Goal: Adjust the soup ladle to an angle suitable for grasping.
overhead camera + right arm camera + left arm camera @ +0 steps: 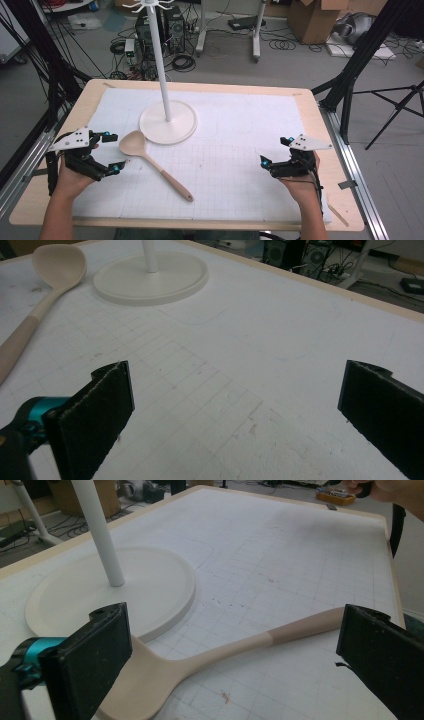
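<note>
In the high view a wooden table (320,112) covered by a white gridded mat (240,150) takes up the middle of the frame, with a person's forearms entering from the bottom edge. The left gripper (111,151) sits at the left of the frame, its jaws spread wide apart and holding nothing, with the bowl of a beige spoon (152,160) just to the right of its tips. The spoon lies flat on the mat, bowl toward the upper left and handle running down to the lower right, ending near the centre bottom of the mat. Above the bowl, just beside it, stands a white rack (165,90) with a round base, a tall pole and hooks at the top of the frame. The right gripper (275,151) rests at the right of the frame, well apart from the spoon, jaws likewise wide and empty. In the left gripper view the spoon (210,655) stretches between the two black jaws, its bowl at the lower left beside the rack base (150,587). In the right gripper view the spoon (45,285) appears at the upper left, with the rack base (150,277) to its right, and bare mat (260,370) between the open jaws.
</note>
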### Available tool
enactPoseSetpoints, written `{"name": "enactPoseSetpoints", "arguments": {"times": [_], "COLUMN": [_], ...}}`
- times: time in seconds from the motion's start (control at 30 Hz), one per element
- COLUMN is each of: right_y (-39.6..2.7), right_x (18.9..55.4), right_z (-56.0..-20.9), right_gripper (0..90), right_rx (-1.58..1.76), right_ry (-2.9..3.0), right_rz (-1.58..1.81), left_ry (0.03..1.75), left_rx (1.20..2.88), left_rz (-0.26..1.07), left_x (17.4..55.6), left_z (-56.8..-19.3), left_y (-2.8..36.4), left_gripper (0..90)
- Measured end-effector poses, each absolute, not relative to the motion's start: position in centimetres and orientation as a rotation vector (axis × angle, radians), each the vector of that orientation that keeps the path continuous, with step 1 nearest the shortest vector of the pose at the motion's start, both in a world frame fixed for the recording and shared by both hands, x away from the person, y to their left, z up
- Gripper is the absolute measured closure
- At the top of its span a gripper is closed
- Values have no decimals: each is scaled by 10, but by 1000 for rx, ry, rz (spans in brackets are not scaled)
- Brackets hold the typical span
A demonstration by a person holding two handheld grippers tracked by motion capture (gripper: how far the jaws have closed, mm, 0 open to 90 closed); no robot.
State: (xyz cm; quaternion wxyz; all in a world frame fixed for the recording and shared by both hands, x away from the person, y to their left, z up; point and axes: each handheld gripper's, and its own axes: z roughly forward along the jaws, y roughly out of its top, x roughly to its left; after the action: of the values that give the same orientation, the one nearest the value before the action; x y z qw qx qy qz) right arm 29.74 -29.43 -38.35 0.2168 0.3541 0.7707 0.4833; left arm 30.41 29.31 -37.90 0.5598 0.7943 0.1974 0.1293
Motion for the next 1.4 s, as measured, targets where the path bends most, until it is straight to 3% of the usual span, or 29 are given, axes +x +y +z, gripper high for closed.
{"name": "enactPoseSetpoints", "arguments": {"times": [1.4], "right_y": [-286], "right_x": [298], "right_z": [-381], "right_gripper": [3], "right_rx": [967], "right_ry": [2142], "right_rz": [1338], "left_ry": [465], "left_rx": [1885], "left_rz": [333], "left_x": [300], "left_z": [-375], "left_y": [296], "left_gripper": [17]}}
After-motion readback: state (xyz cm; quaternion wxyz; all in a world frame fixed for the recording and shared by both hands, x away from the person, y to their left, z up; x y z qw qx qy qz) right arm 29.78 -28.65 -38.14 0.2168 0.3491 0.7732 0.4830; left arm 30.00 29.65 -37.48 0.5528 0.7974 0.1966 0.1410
